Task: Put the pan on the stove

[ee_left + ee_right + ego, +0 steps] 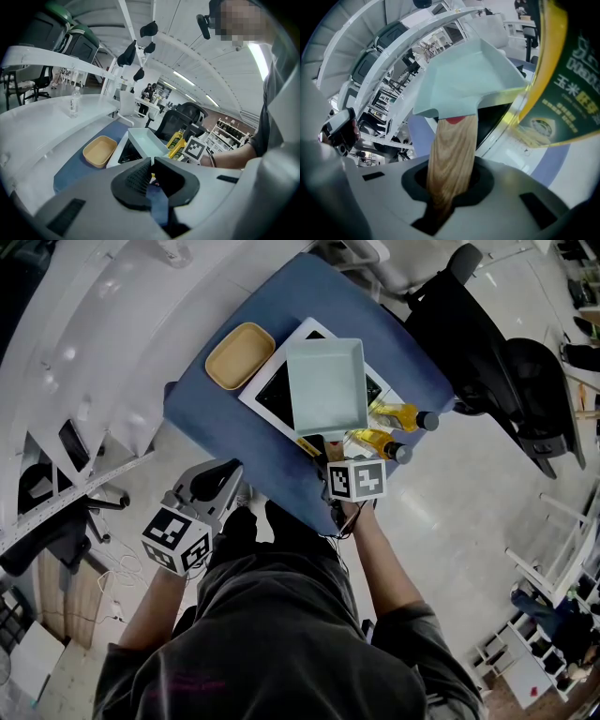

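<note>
A pale green square pan (326, 385) with a wooden handle (452, 150) lies over the white stove (270, 395), covering most of its black glass top. I cannot tell whether the pan rests on the glass. My right gripper (334, 450) is shut on the handle at the table's near edge, and the right gripper view shows the wood running between the jaws (451, 187). My left gripper (225, 474) hangs off the table's near left side with its jaws together and nothing in them. From the left gripper (151, 171) I see the pan (145, 140) and the stove (123, 153).
A shallow yellow tray (240, 355) sits on the blue table (202, 413) left of the stove. Two yellow oil bottles (398, 415) lie just right of the pan, one close to the handle (562, 93). Black office chairs (469, 324) stand beyond the table.
</note>
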The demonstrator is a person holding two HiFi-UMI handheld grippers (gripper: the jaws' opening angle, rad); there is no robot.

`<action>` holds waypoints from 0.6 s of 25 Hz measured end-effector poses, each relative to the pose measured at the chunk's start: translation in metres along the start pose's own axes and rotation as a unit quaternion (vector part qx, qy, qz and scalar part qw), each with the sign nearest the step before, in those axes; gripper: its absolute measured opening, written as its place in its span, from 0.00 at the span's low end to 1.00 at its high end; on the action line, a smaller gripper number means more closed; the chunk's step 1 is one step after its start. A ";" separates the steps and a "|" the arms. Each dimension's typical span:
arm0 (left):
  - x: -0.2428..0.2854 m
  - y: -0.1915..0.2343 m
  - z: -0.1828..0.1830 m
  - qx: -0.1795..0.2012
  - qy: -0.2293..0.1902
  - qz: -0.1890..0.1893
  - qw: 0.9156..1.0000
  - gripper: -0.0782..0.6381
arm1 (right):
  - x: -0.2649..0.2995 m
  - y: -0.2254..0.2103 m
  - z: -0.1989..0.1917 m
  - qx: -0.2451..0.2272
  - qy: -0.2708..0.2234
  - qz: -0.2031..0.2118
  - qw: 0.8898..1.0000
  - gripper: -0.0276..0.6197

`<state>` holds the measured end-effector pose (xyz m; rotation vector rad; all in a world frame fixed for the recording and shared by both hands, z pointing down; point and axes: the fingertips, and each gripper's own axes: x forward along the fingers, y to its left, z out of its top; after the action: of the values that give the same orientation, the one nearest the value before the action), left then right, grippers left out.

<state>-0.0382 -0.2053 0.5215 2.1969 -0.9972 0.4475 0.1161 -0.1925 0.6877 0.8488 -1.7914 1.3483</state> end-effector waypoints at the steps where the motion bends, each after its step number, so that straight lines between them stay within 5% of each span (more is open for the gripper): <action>1: 0.001 0.000 0.000 0.000 0.000 0.000 1.000 0.14 | 0.001 0.000 0.000 0.000 0.001 0.000 1.000 0.11; 15: 0.006 0.002 0.001 0.000 0.005 -0.006 1.000 0.14 | 0.005 0.001 0.003 0.007 0.013 -0.001 1.000 0.12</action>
<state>-0.0354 -0.2102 0.5248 2.1963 -0.9788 0.4523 0.1120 -0.1958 0.6909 0.8368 -1.7627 1.3657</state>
